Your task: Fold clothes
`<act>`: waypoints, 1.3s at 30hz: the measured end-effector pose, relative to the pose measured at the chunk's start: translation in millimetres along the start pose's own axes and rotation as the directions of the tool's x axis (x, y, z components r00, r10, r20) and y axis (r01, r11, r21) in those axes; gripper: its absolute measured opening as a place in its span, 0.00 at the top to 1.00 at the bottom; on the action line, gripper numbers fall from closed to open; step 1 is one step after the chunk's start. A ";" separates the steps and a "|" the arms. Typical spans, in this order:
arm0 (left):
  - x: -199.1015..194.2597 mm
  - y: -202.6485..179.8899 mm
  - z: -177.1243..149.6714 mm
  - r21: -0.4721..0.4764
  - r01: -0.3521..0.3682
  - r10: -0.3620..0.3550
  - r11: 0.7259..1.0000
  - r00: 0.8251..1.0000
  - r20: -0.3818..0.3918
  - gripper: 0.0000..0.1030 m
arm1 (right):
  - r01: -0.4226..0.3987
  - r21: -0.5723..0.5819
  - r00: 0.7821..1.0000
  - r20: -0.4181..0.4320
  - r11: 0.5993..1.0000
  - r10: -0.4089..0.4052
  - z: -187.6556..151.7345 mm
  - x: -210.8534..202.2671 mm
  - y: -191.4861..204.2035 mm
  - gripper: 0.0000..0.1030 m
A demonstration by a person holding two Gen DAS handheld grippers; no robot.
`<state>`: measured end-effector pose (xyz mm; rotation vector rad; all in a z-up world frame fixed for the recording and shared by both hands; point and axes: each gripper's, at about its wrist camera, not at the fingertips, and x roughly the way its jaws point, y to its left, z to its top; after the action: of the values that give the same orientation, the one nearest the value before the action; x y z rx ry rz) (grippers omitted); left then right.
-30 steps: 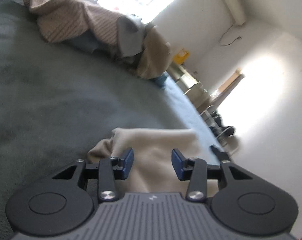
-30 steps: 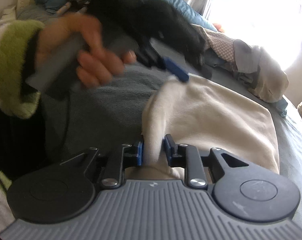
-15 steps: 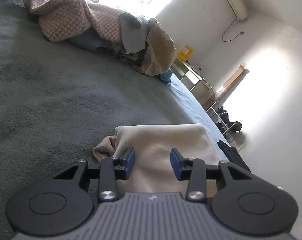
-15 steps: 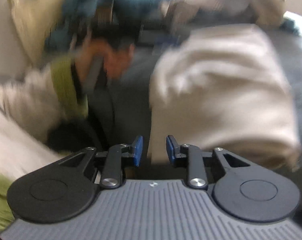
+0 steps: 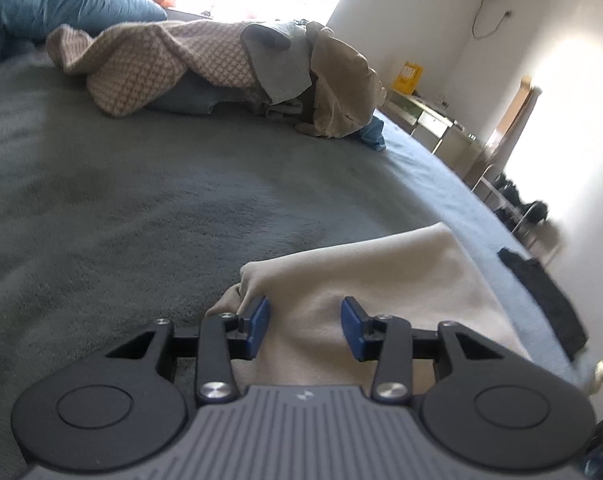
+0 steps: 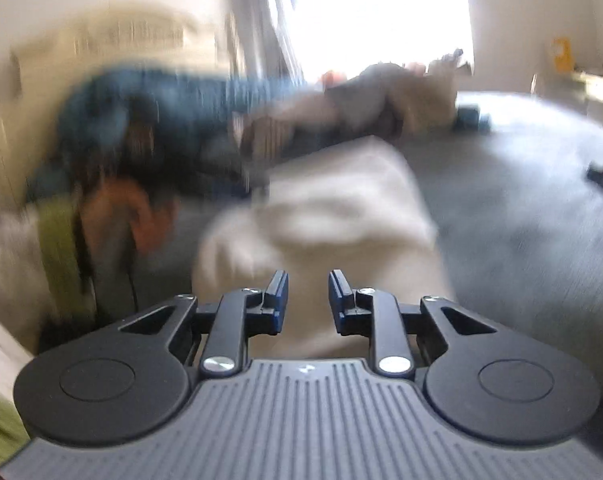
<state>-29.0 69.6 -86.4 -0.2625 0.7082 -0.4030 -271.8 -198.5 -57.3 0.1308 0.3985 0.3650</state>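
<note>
A cream garment (image 5: 381, 280) lies folded on the grey bed blanket (image 5: 141, 200). My left gripper (image 5: 305, 328) hovers low over its near left corner. Its jaws are opening, with cloth lying under the gap and neither blue pad pressing on it. In the blurred right wrist view, the same cream garment (image 6: 321, 208) sits just beyond my right gripper (image 6: 308, 300). Its jaws are closing, a gap shows between the pads, and no cloth is pinched. A person's hand (image 6: 137, 216) with a green cuff holds the left gripper at the garment's far left side.
A heap of unfolded clothes (image 5: 221, 68) with a checked piece on top lies at the far side of the bed, next to a blue pillow (image 5: 41, 8). A dark item (image 5: 541, 292) lies at the bed's right edge. Beyond it stand a low cabinet and a yellow box (image 5: 408, 76).
My right gripper has let go of the cream fold it pinched, backed off and rolled to face the garment level. The left gripper shifted a little and its jaws widened slightly.
</note>
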 end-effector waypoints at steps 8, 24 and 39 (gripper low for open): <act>1.5 -2.0 -0.3 -0.006 -0.009 0.009 1.000 1.000 -0.002 0.57 | 0.140 -0.041 0.973 -0.177 0.989 -0.145 -36.9 39.6 -44.2 0.91; -47.7 -43.6 -18.3 0.146 0.019 -0.043 0.989 0.986 0.164 0.41 | 0.023 -0.188 1.000 -0.001 0.982 -0.024 97.4 81.4 -55.5 0.91; -28.4 -40.1 -81.6 0.261 0.014 -0.034 0.965 0.997 0.072 0.41 | -0.001 -0.320 0.971 -0.226 0.947 -0.075 117.7 177.6 -57.2 0.93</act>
<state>-114.4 38.5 -115.1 -0.0373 0.5699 -0.5020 -53.8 -191.7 -23.9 -0.2388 0.5701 0.4045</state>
